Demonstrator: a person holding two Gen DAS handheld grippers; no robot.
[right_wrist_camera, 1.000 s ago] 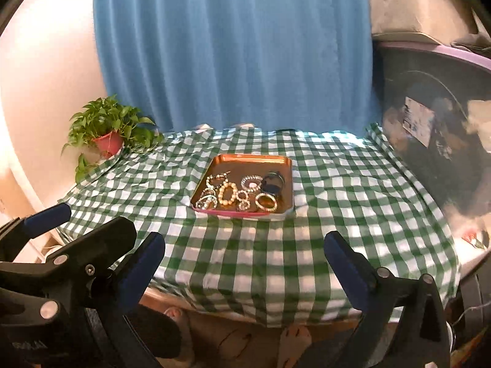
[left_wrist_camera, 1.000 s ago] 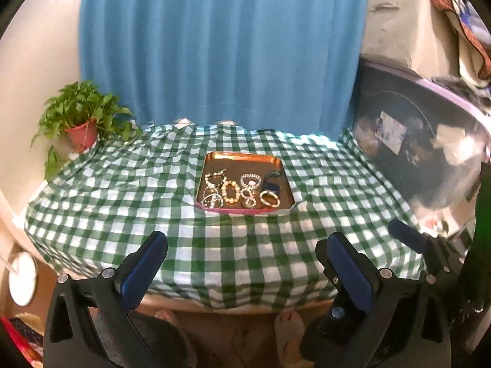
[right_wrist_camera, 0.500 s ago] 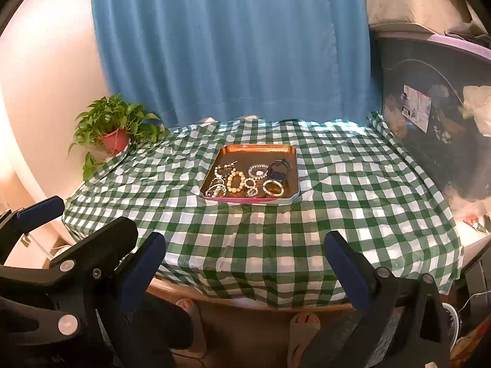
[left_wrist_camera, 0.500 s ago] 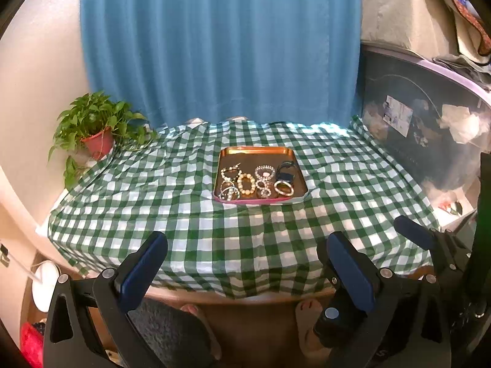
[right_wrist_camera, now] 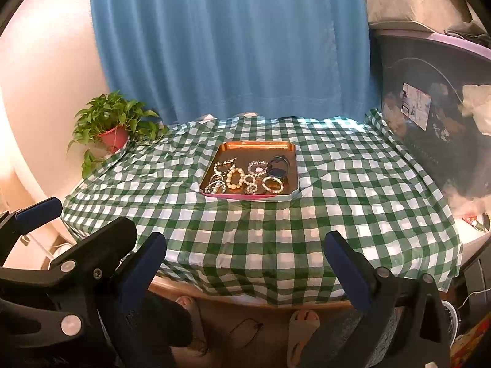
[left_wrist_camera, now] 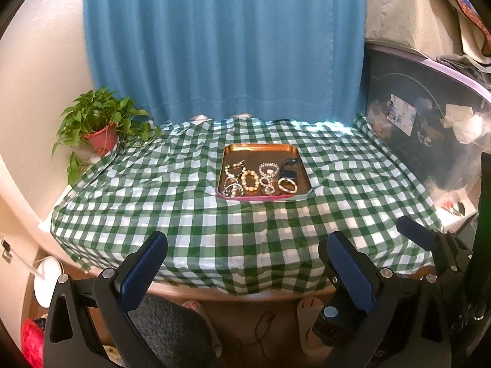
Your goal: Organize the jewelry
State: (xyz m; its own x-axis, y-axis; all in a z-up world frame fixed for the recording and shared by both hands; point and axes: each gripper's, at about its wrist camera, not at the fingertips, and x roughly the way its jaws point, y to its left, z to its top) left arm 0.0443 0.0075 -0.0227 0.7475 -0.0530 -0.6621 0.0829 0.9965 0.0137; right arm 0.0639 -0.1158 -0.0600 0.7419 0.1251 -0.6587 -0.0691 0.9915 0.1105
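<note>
Bracelets [left_wrist_camera: 250, 180] and rings lie clustered in the near half of a copper tray [left_wrist_camera: 260, 150] at centre frame, on a green checked tablecloth [left_wrist_camera: 172, 202]. A potted plant [left_wrist_camera: 98, 125] stands at the cloth's far left corner. The left gripper [left_wrist_camera: 245, 263] and right gripper [right_wrist_camera: 245, 260] hover near the table's front edge, both spread wide and empty.

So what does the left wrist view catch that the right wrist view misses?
Only the left wrist view shows the right gripper from the side, open and empty, and a white round object on the floor. Only the right wrist view shows the left gripper at its left edge, open too. Both show the tray of bracelets on the checked tablecloth, the potted plant and blue curtain.
</note>
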